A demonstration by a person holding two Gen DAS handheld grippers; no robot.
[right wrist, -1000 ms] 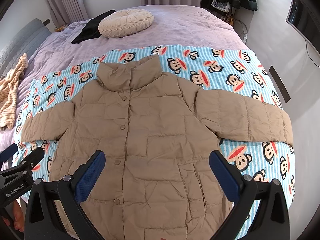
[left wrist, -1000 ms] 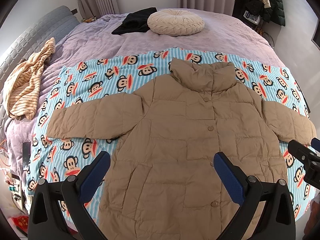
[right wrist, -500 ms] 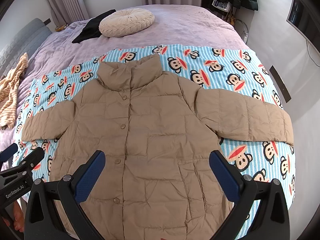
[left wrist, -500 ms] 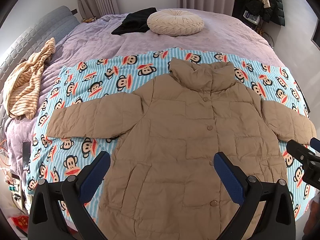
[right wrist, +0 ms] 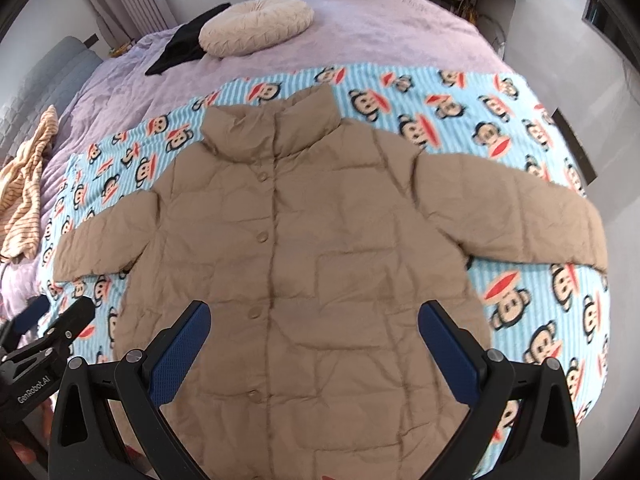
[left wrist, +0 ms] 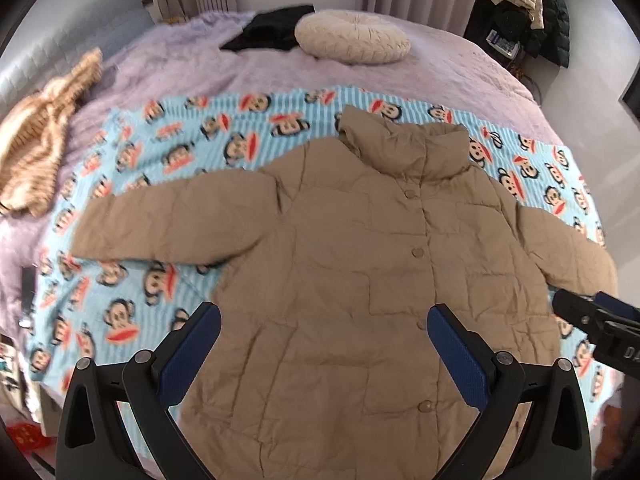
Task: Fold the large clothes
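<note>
Tan quilted puffer jacket [left wrist: 360,264] laid flat, front up, on monkey-print blanket [left wrist: 160,152]; snapped shut down the placket. Snaps counted: four in left wrist view, four in right wrist view; lower hem cut off by frame edge, so total not confirmed. Stand collar upright-ish, slumped, at the far end of the jacket. Two sleeves, both spread outward from the jacket body, each lying on the blanket. Fabric lightly creased, stitched in rectangular panels.

Writing: "GenRobot.AI" in white on black body of left gripper [right wrist: 42,316], seen at lower left of right wrist view. Partial white letters "DA" on body of right gripper [left wrist: 596,312], at right edge of left wrist view; rest cut off.

Blanket: pale blue stripes, repeated monkey faces with red mouths; count not attempted. Lies on lilac bedspread [left wrist: 400,76].

Beyond the jacket collar: one round cream cushion [left wrist: 352,38], one black garment [left wrist: 272,32] touching it. Left of the jacket's sleeve: one striped cream garment [left wrist: 36,148], blurred. Dark coats on rack [left wrist: 524,12] far right of the cushion.

Both grippers above the jacket's lower half, not touching cloth. Each with blue pads set wide apart, nothing between them.
</note>
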